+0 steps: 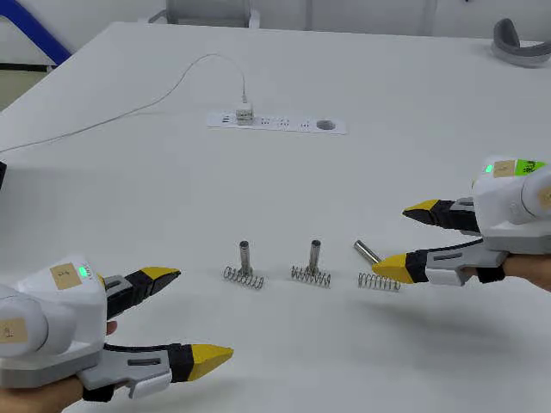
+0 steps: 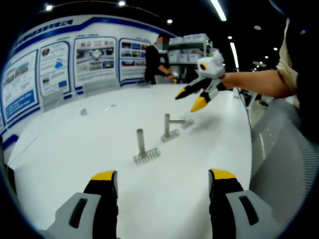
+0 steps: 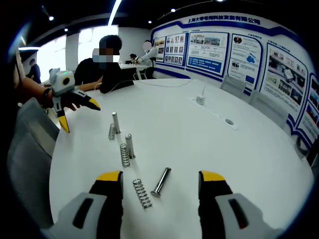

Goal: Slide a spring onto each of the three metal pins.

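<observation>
Three metal pins stand in a row on the white table: the left pin (image 1: 245,257) and middle pin (image 1: 314,255) upright, the right pin (image 1: 368,252) lying tilted over. A spring lies in front of each: left spring (image 1: 244,277), middle spring (image 1: 311,276), right spring (image 1: 379,281). My left gripper (image 1: 190,316) is open at the lower left, well short of the left pin (image 2: 141,141). My right gripper (image 1: 406,238) is open just right of the fallen pin (image 3: 161,181) and its spring (image 3: 142,193), nothing between its fingers.
A white power strip (image 1: 277,122) with a plugged charger and cable (image 1: 129,107) lies further back on the table. A grey object (image 1: 520,43) rests at the far right corner. People sit at the table's far end (image 3: 107,64).
</observation>
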The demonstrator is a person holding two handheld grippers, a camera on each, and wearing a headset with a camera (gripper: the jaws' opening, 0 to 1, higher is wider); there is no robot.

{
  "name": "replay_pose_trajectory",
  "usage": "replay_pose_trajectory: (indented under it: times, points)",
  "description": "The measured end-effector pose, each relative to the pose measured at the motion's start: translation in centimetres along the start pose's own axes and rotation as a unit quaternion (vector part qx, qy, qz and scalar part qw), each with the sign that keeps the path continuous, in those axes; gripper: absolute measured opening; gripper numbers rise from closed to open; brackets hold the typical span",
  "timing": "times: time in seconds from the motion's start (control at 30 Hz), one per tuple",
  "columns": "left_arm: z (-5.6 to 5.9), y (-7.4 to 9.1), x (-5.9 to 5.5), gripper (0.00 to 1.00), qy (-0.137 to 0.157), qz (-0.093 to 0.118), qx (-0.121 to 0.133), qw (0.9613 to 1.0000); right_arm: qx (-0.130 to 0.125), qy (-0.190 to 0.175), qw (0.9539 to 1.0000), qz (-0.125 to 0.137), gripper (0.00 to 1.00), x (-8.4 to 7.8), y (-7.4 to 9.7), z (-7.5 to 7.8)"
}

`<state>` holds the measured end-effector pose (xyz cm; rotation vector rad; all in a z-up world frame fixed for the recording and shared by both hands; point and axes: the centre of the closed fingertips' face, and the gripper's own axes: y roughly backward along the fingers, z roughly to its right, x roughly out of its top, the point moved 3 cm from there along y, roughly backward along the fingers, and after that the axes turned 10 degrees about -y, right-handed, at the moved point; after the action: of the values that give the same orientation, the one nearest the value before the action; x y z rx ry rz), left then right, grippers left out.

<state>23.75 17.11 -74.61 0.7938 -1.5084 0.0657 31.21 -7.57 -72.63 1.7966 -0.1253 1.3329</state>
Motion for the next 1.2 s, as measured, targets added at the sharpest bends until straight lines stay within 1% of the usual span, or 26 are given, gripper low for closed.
replay_pose_trajectory:
  times: [0.1,0.2,0.3,0.53,0.9,0.97,1.13,1.2]
  points:
    - [0.0,0.0,0.0,0.75,0.0,0.0,0.0,1.0,-0.004,0.002,1.0,-0.007,0.62,-0.1,-0.4,0.2]
    - [0.0,0.0,0.0,0.75,0.0,0.0,0.0,1.0,-0.01,0.012,0.9997,-0.017,0.62,-0.3,-0.8,0.3]
    - [0.0,0.0,0.0,0.75,-0.001,0.0,-0.001,1.0,-0.011,0.007,0.9998,-0.017,0.61,-0.2,-1.1,0.4]
    - [0.1,0.0,0.0,0.75,-0.001,0.0,-0.001,1.0,-0.025,0.007,0.9992,-0.029,0.58,-0.4,-1.8,0.7]
    - [0.1,-0.1,-0.1,0.75,-0.001,-0.001,-0.002,1.0,-0.039,0.002,0.9983,-0.043,0.52,-0.4,-2.9,1.1]
    - [0.1,-0.1,-0.1,0.75,0.0,-0.002,-0.002,1.0,-0.049,0.003,0.9973,-0.054,0.49,-0.7,-3.2,1.4]
    - [0.2,-0.1,-0.3,0.75,0.001,-0.002,-0.001,1.0,-0.052,0.002,0.9966,-0.064,0.47,-0.9,-3.8,1.3]
    - [0.2,-0.1,-0.3,0.75,0.002,-0.002,0.0,1.0,-0.052,0.003,0.9962,-0.071,0.46,-1.2,-4.0,1.3]
